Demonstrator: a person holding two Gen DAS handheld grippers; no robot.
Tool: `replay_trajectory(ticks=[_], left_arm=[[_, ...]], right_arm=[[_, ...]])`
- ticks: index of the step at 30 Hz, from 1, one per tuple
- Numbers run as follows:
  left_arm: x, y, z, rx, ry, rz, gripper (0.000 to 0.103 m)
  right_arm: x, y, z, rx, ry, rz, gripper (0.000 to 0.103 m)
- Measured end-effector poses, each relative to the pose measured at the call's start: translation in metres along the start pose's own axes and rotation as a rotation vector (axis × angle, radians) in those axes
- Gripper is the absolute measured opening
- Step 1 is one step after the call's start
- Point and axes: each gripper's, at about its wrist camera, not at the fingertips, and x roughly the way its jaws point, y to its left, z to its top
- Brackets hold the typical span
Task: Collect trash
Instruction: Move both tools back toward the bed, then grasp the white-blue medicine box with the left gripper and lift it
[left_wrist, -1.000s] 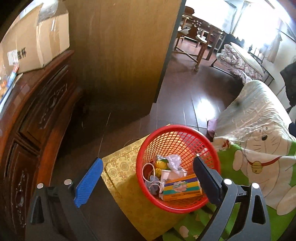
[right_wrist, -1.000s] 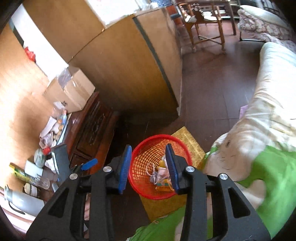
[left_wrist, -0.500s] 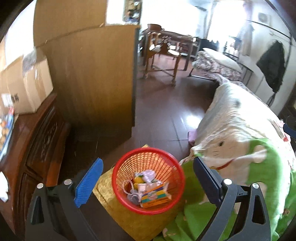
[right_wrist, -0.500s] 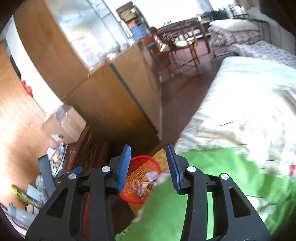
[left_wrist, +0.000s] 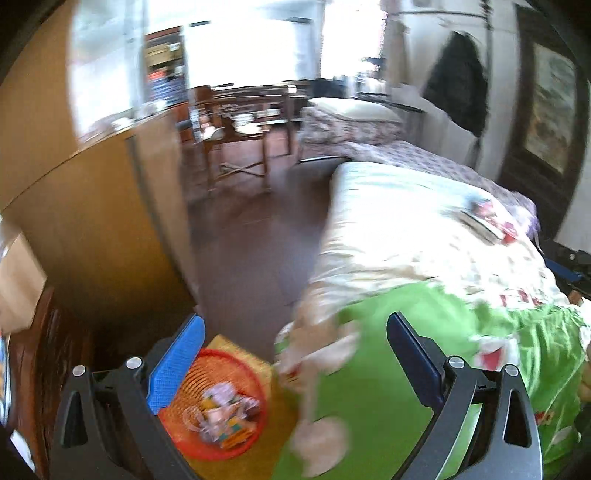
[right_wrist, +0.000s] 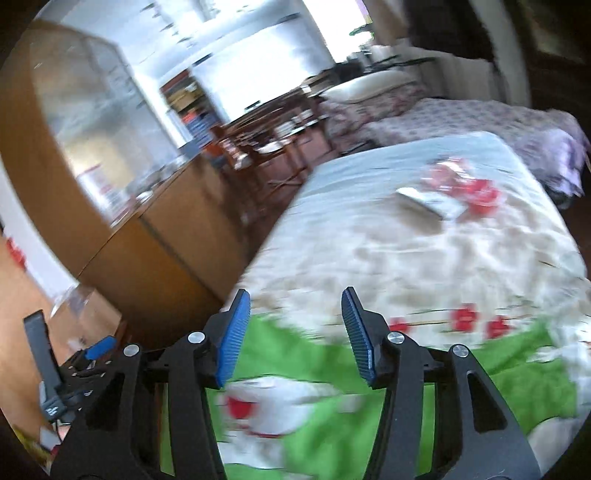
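Observation:
A red mesh basket holding several pieces of trash sits on a yellow patterned mat at the lower left of the left wrist view, by the bed's edge. My left gripper is open and empty, raised above the basket and the bed. My right gripper is open and empty, held over the green and white bed cover. A red and white wrapper and a flat white packet lie on the far part of the bed; they also show in the left wrist view. Both views are blurred.
A wooden partition stands to the left of the dark floor. A dark wooden cabinet with a cardboard box is at far left. Chairs and a table stand beyond. A second bed lies behind.
Both grippers have swung up and to the right, away from the basket and towards the bed. The basket has slid to the lower left of the left view and out of the right view.

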Motion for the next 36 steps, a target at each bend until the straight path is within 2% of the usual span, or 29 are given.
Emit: replay_trajectory(ticks=[6, 9, 13, 16, 18, 20, 22, 27, 30, 32, 34, 36], left_arm=[[0.041, -0.085, 0.042, 0.124, 0.002, -0.074, 0.097], [0.067, -0.124, 0.064, 0.171, 0.003, -0.101, 0.097], [0.104, -0.169, 0.086, 0.205, 0.028, -0.135, 0.097], [0.132, -0.198, 0.1, 0.218, 0.055, -0.161, 0.097], [0.151, -0.218, 0.107, 0.22, 0.072, -0.184, 0.097], [0.168, -0.241, 0.115, 0.217, 0.084, -0.225, 0.097], [0.181, -0.262, 0.121, 0.228, 0.092, -0.27, 0.097], [0.219, -0.316, 0.131, 0.28, 0.122, -0.28, 0.097], [0.244, -0.332, 0.13, 0.296, 0.15, -0.273, 0.097], [0.259, -0.336, 0.127, 0.319, 0.165, -0.234, 0.097], [0.27, -0.324, 0.122, 0.317, 0.173, -0.197, 0.097], [0.27, -0.301, 0.121, 0.276, 0.166, -0.195, 0.098]], right_arm=[[0.003, -0.072, 0.03, 0.161, -0.037, -0.126, 0.054], [0.009, -0.094, 0.05, 0.187, -0.06, -0.216, 0.054], [0.026, -0.121, 0.074, 0.207, -0.039, -0.316, 0.055], [0.033, -0.147, 0.076, 0.248, -0.041, -0.375, 0.057], [0.031, -0.171, 0.07, 0.347, -0.031, -0.375, 0.058], [0.028, -0.182, 0.068, 0.409, -0.045, -0.358, 0.059], [0.019, -0.185, 0.068, 0.414, -0.088, -0.384, 0.059], [0.001, -0.178, 0.066, 0.381, -0.211, -0.453, 0.059], [-0.003, -0.172, 0.067, 0.35, -0.247, -0.484, 0.059], [-0.003, -0.169, 0.07, 0.335, -0.249, -0.497, 0.059], [0.0, -0.167, 0.071, 0.322, -0.241, -0.504, 0.059], [0.001, -0.167, 0.071, 0.32, -0.234, -0.5, 0.059]])
